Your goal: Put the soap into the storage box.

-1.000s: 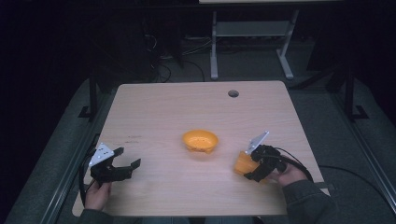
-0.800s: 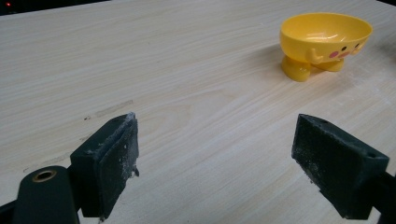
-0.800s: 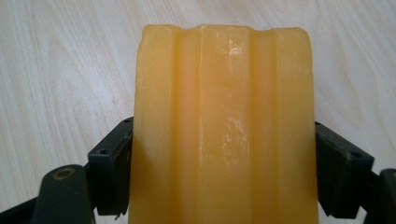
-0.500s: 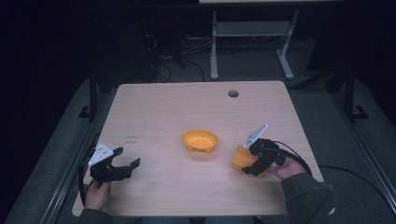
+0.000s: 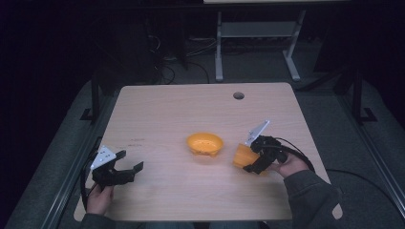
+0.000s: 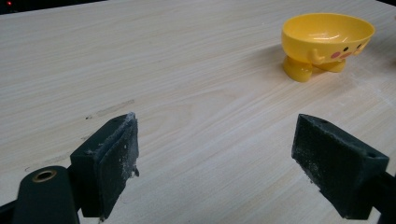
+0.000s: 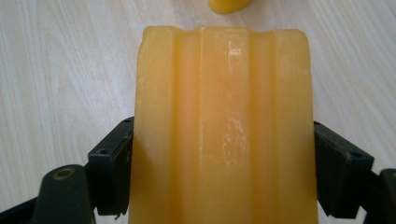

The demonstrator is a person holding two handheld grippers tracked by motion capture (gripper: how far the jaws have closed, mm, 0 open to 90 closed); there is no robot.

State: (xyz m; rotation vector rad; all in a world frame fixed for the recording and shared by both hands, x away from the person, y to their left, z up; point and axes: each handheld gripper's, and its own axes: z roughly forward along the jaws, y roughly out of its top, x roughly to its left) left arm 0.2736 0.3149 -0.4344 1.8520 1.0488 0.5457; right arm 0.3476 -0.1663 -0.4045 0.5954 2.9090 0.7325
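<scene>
A yellow bowl (image 5: 205, 143) on small feet, with a face painted on its side, stands at the middle of the wooden table (image 5: 162, 114); the left gripper view shows this bowl (image 6: 325, 39) far off to the upper right. Just right of it, my right gripper (image 5: 249, 160) is shut on an orange ribbed cup (image 5: 244, 156), held a little above the table. That cup (image 7: 224, 126) sits squeezed between both jaws of the right gripper (image 7: 224, 172). Near the table's front left, my left gripper (image 5: 130, 162) stands open and holds nothing, as its own view confirms for the left gripper (image 6: 224, 156).
A round cable hole (image 5: 238, 95) lies near the table's far edge. Beyond the table stand a white metal frame (image 5: 255, 43) and loose cables on the dark floor. Bare wood stretches between the two grippers.
My right gripper has carried the orange cup a little to the left, toward the bowl, and slightly up. The left gripper has stayed put.
</scene>
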